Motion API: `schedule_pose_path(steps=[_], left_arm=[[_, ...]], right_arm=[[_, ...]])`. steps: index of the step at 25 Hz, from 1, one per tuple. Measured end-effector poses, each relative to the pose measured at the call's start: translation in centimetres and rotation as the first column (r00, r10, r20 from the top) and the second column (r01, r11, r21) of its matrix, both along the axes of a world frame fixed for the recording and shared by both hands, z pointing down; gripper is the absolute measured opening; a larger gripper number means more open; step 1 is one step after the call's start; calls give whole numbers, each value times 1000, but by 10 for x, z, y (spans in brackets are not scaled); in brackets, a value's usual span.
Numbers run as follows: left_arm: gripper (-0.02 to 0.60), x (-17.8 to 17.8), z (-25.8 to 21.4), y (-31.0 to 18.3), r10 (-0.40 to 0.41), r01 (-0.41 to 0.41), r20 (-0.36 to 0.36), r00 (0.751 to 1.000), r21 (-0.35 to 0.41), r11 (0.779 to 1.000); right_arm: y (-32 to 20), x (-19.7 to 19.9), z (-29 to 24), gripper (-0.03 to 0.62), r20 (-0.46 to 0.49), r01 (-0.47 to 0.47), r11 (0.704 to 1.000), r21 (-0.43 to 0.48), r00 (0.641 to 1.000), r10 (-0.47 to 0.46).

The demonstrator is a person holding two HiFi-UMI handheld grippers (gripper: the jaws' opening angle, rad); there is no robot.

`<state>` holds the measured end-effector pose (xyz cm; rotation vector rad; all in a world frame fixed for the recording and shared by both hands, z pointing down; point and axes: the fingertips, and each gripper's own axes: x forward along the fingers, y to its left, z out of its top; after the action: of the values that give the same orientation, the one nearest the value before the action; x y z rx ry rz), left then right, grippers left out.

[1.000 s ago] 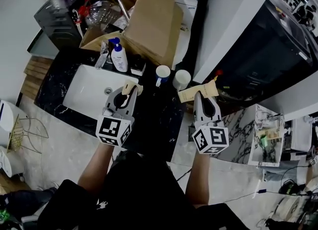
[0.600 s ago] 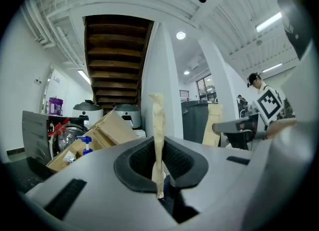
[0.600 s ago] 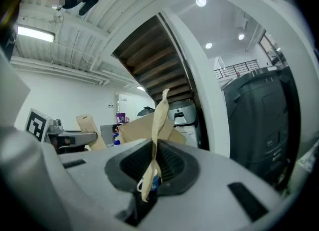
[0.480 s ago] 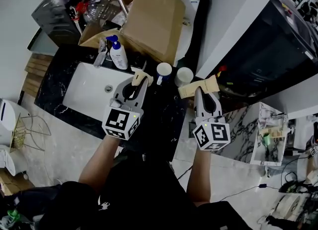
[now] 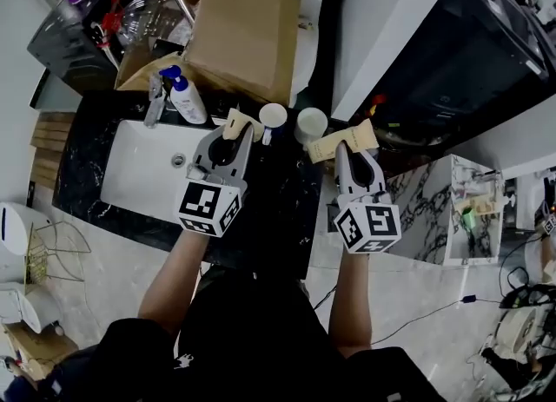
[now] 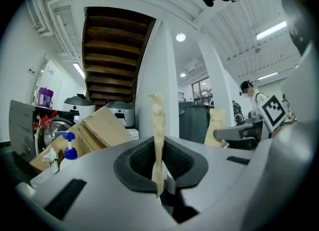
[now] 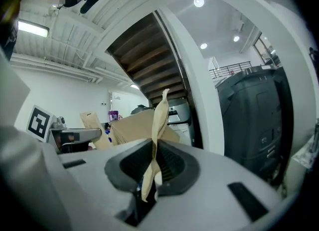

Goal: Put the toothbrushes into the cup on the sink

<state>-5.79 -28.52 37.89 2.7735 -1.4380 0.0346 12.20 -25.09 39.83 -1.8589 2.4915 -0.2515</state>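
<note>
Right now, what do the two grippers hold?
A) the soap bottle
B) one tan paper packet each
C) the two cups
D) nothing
B: the left gripper is closed on a tan paper packet, and the right gripper is closed on a second tan packet.

Matt paper packets (image 5: 343,141), glossy black counter (image 5: 280,202)

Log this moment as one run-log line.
left claw: shut on beige packet | right claw: shut on second beige packet | blue-handled cup, plain cup: on counter right of sink, both packets outside them
</note>
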Motion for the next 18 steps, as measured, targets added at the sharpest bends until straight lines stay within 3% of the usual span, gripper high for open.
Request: schedule_pose_path(steps=[7, 18], left_arm=[[28, 16, 6, -22, 59, -59, -18, 998, -16, 998], [28, 28, 25, -67, 81, -84, -49, 996, -52, 995]], right_arm=[[-12, 1, 12, 28, 7, -38, 999, -31, 999, 38], [-29, -7, 35, 28, 27, -58, 995, -87, 998, 61]])
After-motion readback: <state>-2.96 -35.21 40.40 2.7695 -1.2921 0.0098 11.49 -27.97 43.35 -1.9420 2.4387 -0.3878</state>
